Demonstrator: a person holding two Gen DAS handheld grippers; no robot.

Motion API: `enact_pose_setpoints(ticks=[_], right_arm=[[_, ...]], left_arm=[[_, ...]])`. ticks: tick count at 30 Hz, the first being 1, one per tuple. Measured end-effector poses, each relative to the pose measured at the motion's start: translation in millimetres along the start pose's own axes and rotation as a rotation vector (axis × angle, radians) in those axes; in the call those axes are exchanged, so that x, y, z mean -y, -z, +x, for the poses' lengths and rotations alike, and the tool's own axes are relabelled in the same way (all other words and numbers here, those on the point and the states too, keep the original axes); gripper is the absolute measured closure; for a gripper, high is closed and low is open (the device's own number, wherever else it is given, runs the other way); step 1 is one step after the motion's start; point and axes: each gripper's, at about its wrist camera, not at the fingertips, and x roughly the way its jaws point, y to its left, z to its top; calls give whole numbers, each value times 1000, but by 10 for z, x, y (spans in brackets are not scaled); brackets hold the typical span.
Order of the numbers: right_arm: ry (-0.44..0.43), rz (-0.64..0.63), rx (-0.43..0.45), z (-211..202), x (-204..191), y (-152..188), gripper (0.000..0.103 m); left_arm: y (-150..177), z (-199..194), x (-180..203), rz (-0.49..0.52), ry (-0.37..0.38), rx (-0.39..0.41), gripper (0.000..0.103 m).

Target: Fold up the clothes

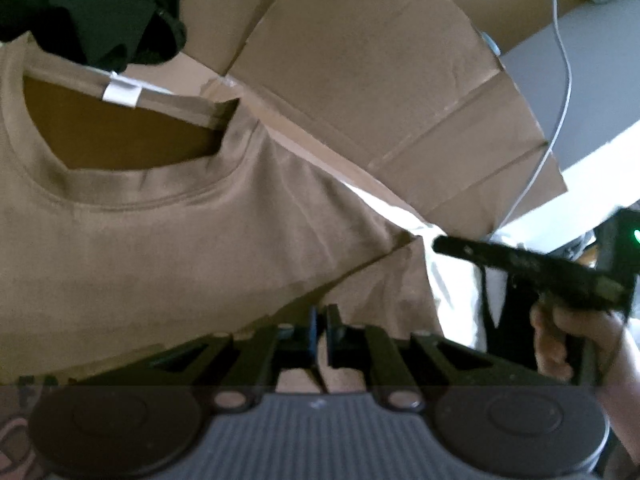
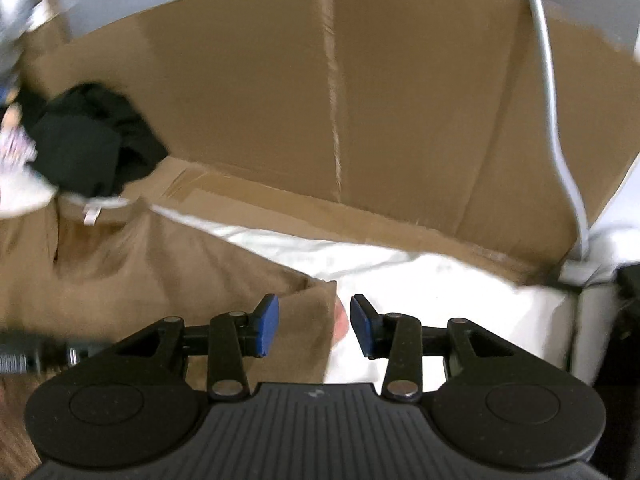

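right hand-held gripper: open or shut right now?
Open. In the right wrist view the right hand-held gripper has its blue pads clearly apart, nothing pinched; the tan t-shirt edge lies beneath the gap.

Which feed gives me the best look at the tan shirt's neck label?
Left wrist view: the white neck label sits sharp on the back of the tan shirt collar, with the whole neckline open below it. The right wrist view shows it only as a small blurred white strip at the far left.
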Motion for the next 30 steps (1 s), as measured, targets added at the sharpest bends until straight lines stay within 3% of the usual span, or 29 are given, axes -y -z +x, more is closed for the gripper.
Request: enact_pose_setpoints(ticks=[5,8,13,15,21,28,30], right_arm=[[29,32,-71,234,9,-145,59],[38,28,-93,263,-25,-168,59],[39,3,-108,277,-80,-184,59],[44,-2,-115,289,-84,-197,59],[58,16,-144,364,-39,-247,59],[71,4,-167,443,-48,-254,59],[79,-4,-177,458,-56,-246,59]], left_arm=[[-5,19,-32,11,6,2,99],[-19,-13,-36,36,-22,15,88],[-45,3,-43,65,-24,17,86],[-40,58,-17,84,-38,13,79],[18,208,142,194,-90,19,79],[46,276,189,181,-57,3,79],[51,287,179,167,-47,-1,90]])
